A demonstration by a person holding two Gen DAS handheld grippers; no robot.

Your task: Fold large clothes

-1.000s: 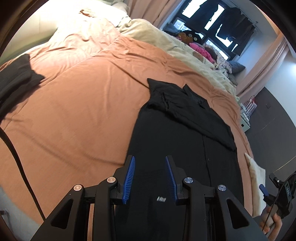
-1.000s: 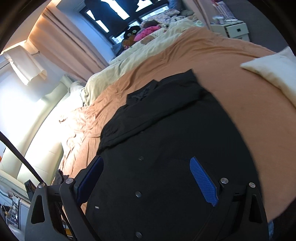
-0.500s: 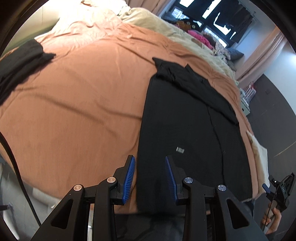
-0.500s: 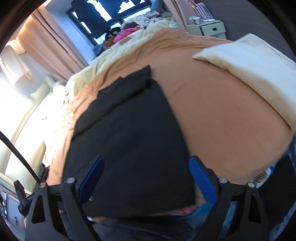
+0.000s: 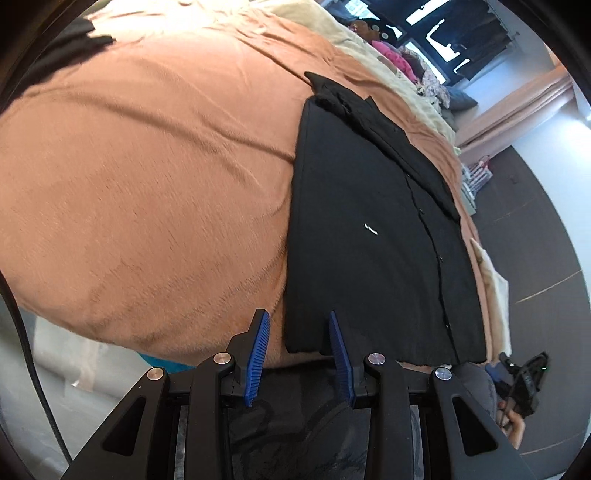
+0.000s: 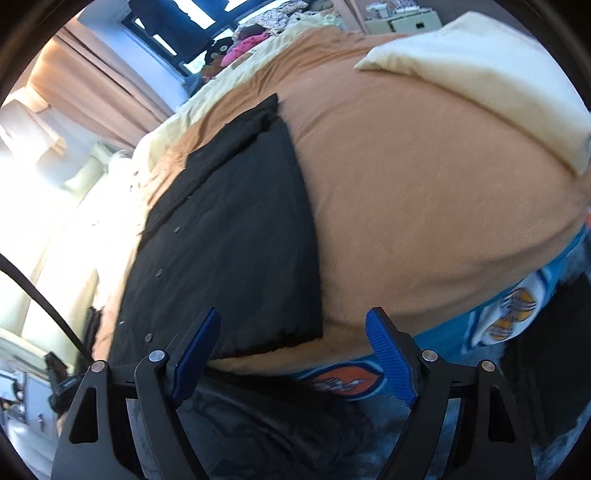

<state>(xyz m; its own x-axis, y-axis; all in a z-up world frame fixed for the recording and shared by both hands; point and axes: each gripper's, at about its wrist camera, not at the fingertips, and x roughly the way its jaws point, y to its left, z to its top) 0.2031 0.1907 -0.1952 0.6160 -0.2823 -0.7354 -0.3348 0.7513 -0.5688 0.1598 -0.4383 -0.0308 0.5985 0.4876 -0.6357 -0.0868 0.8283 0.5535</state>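
A: Nearest first, what are the tools doing?

B: The left tool [image 5: 298,345] has its blue fingers [image 5: 257,350] apart with nothing between them; the near left corner of the black shirt [image 5: 373,236] shows in the gap just beyond the tips. The right tool [image 6: 293,352] is spread wider, also gripping nothing, and the shirt's [image 6: 229,236] near right corner lies in front of its left finger [image 6: 195,354].

A: And the garment itself?

B: It lies flat on the bed's orange blanket [image 5: 147,177], button side up, a long dark panel running from the near edge of the bed away toward 1 o'clock in the left view. A row of buttons [image 6: 159,273] runs down its left part in the right view. At its far end a sleeve or collar part is folded across the top.

A: Anything around it?

B: A cream pillow [image 6: 480,81] at 1 o'clock in the right view, on the blanket well apart from the shirt. A blue patterned sheet [image 6: 509,310] shows under the blanket's near edge. Farther off, a pale beige cover [image 5: 369,55], then pink curtains [image 6: 96,85] and a window [image 5: 450,33] with dark clothes hanging in it
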